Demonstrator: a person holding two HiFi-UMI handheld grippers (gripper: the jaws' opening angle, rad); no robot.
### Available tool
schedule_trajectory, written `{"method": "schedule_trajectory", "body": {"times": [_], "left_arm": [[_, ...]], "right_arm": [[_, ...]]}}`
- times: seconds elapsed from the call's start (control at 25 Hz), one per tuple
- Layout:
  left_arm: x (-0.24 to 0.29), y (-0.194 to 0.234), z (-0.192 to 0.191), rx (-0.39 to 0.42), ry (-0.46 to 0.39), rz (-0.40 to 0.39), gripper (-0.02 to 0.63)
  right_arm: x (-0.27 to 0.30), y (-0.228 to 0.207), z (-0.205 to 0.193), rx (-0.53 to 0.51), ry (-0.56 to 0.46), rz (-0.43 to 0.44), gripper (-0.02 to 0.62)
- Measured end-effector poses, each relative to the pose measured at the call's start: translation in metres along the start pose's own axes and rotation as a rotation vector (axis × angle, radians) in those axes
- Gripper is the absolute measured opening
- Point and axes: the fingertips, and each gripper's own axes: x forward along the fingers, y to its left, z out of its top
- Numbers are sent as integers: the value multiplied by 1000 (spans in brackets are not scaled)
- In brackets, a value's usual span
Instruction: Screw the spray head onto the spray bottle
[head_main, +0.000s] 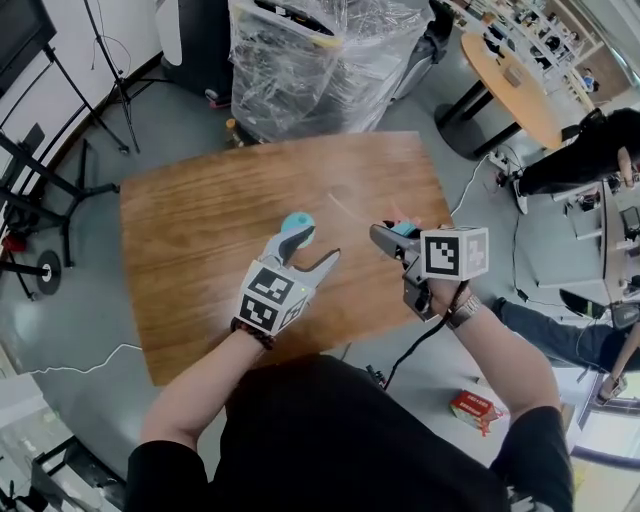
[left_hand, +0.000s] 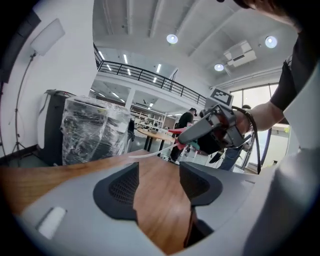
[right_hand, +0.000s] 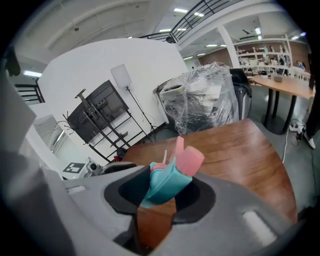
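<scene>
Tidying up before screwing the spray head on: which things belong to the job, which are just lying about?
Job: spray head in right tongs; open left tongs; teal round item, perhaps the bottle; wooden table.
Lying about: plastic-wrapped stack; red box on floor; round table behind.

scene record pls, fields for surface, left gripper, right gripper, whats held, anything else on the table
surface: wooden table
left gripper: jaws apart, nothing between them, just over the table
right gripper: shut on the spray head
spray head: teal body, pink parts, clear tube sticking out
other: teal round object by the left gripper's jaw tip; can't tell whether it is the bottle
head screwed on: not yet
</scene>
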Motion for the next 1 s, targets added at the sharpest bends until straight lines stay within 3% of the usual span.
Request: {"method": "schedule_trajectory", "body": {"times": [0.16, 0.28, 0.68, 1.0], "left_arm": [[-5, 39, -22, 14, 56, 106, 374], [3, 58, -43, 27, 119, 135, 426], [42, 96, -112, 143, 308, 122, 457], [58, 103, -145, 206, 399, 90, 451]], "right_arm": [[1, 5, 0, -103, 68, 1, 121], [0, 14, 3, -227, 118, 22, 121], [2, 39, 1, -580, 263, 48, 121], [5, 56, -8, -923, 367, 21, 121]]}}
